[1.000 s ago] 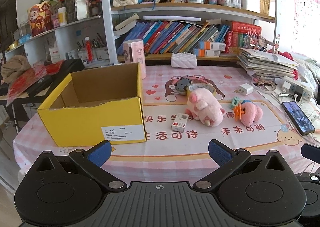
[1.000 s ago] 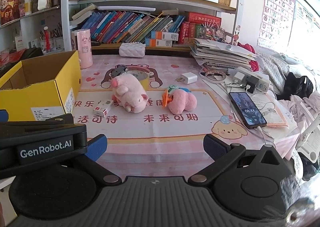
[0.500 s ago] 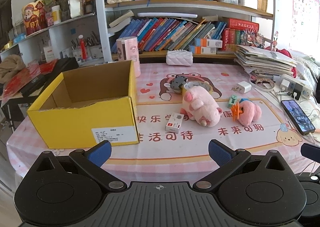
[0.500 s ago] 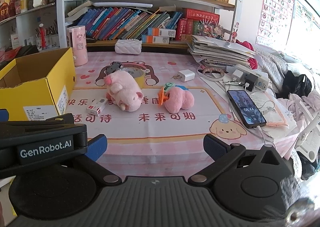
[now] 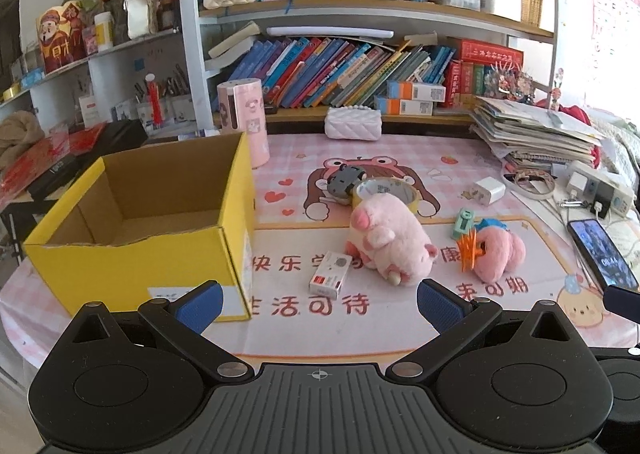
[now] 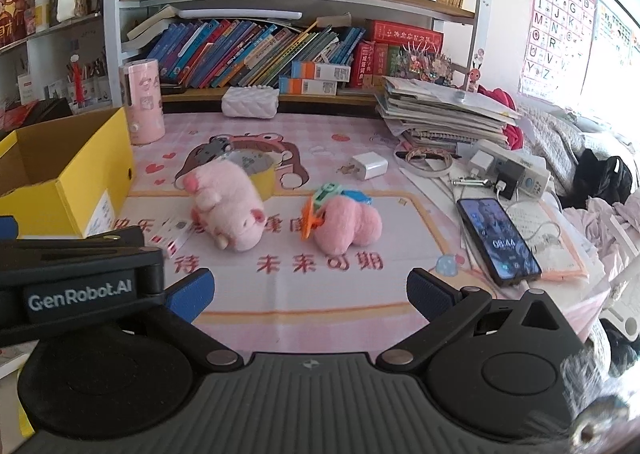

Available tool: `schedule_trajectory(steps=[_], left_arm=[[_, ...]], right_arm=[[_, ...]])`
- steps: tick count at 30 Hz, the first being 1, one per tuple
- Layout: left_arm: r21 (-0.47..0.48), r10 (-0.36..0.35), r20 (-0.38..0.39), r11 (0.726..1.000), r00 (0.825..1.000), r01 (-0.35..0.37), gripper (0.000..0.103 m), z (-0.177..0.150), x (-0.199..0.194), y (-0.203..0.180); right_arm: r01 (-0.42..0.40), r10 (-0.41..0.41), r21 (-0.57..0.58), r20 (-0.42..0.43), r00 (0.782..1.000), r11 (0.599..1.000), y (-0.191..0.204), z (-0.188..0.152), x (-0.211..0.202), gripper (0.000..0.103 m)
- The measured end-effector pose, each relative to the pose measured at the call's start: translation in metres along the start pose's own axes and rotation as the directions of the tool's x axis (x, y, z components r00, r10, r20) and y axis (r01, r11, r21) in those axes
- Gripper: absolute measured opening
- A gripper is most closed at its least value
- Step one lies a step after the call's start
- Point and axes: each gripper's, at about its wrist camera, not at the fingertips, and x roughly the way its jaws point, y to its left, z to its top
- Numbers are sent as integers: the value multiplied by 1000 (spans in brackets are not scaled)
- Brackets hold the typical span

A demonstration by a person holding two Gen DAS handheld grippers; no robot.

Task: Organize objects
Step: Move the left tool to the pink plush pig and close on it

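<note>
An open, empty yellow cardboard box [image 5: 132, 254] stands on the left of the pink table mat; it also shows in the right wrist view [image 6: 76, 190]. Right of it lie a small white and red carton [image 5: 330, 280], a pink plush pig [image 5: 386, 242], a roll of yellow tape [image 5: 384, 190], a grey toy [image 5: 344, 180], a second pink plush with an orange clip [image 5: 494, 252] and a white charger [image 5: 489, 190]. My left gripper [image 5: 318, 304] is open and empty, near the table's front edge. My right gripper [image 6: 310, 290] is open and empty, in front of the plush toys [image 6: 228, 206].
A phone [image 6: 498, 240] on papers, a power strip [image 6: 516, 172] with cables and a pile of books [image 6: 440, 114] fill the right side. A pink cylinder [image 5: 244, 122] and a white quilted purse [image 5: 352, 124] stand at the back, before the bookshelf.
Both grippers have moved forward toward the table; the box and toys look nearer and larger. Nothing on the table has moved.
</note>
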Motion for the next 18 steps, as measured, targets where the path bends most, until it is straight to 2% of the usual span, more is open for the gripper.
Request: schedule_trajectory(steps=[8,11,18], left_arm=[[1,34,-12,999,999,-34,103,13,26,-18],[-31,60,-31,998,998,-61,103,17,36,-22],[-109,89,-41,990,995,-93,103,28,50,-26]], right_arm=[[1,-1,-19,-10,1000,1000,-24,16,36,103],[12,-12,-45,-10,1000,999,-33,22,52,103],[-33,31,-46,-44,999,998,-54,36,90,103]])
